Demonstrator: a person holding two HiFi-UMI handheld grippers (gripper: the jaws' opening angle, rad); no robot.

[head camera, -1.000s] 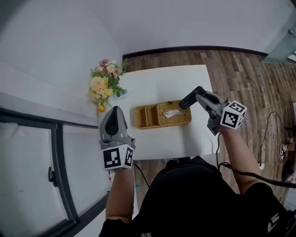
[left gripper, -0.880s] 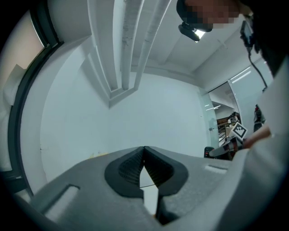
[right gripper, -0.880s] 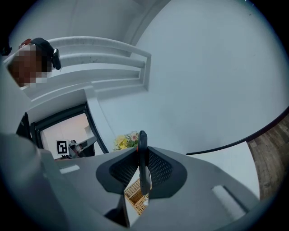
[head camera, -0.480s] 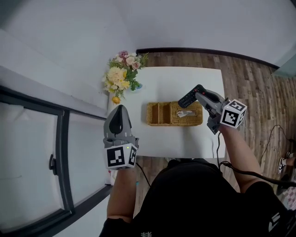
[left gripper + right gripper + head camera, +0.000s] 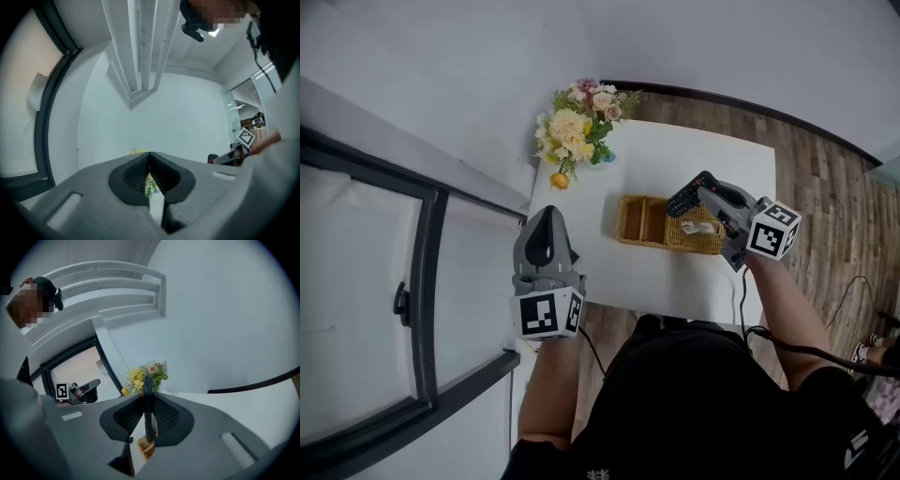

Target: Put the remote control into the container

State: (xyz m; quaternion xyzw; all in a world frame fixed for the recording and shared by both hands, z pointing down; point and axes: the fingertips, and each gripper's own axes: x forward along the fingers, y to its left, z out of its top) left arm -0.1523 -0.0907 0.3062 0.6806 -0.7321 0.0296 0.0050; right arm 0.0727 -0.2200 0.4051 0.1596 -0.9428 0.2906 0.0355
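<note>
A dark window frame (image 5: pixel 422 281) is running down the left side of the steep downward head view. Just right of it, at lower centre-left, the person's left gripper (image 5: pixel 547 216) is pointing toward the top of the frame, with its marker cube (image 5: pixel 548 314) nearest the camera. Its fingers (image 5: pixel 129 178) are clenched together on nothing. The left gripper view is showing them meeting along one line. In the head view this gripper is overlapping the near left corner of the white bench (image 5: pixel 694 155), well apart from the container.

At upper centre, a bunch of yellow, pink and white flowers (image 5: pixel 581 117) is standing at the bench's far left corner. Right of centre on the bench, a divided wicker container (image 5: pixel 642 225) is lying with a crumpled white tissue (image 5: pixel 698 228) in its larger right compartment.

The right gripper (image 5: pixel 703 187) is holding the black remote control (image 5: pixel 680 201) in the air, its fingers grasping one end. In the head view the remote is slanting down to the left, and its free end is overlapping the container's far rim. It is not inside the container. The right gripper view is showing it edge-on and upright between the fingers, with the container below and the flowers beyond.

Wooden floor (image 5: pixel 825 178) is filling the right side of the frame.
</note>
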